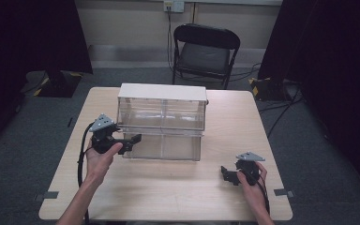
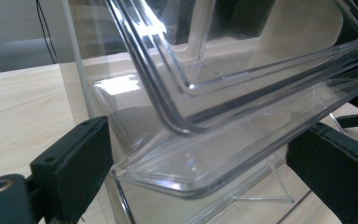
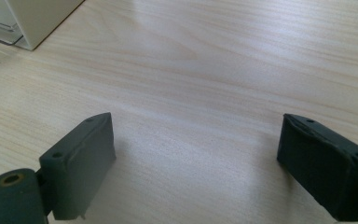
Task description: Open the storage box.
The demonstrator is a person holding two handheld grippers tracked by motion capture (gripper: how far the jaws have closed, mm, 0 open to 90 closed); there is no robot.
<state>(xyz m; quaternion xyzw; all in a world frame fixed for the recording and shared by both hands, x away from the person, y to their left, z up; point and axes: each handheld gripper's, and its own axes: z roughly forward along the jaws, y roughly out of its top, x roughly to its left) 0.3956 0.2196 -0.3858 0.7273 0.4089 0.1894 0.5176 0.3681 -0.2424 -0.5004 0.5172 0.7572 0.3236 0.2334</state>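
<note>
Left tongs (image 1: 132,141) gape wide around the lower drawer's clear front edge (image 2: 200,182), pads not pressing, placed to draw it from the cabinet (image 1: 161,101) mid-tabletop (image 1: 178,192). Right tongs (image 1: 227,175) rest wide open, empty, in reserve.

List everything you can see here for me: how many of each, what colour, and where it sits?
Clear plastic drawer cabinet with a cream top: one, mid-table; lower drawer pulled out.
Light wooden table: one, centre.
Black folding chair: one, behind the table.
Grey carpet floor: all around.
Black curtains: both sides.
Left gripper: one, black, jaws open around the drawer's corner.
Right gripper: one, black, open above bare table.
Hands: two, holding the grippers.
</note>
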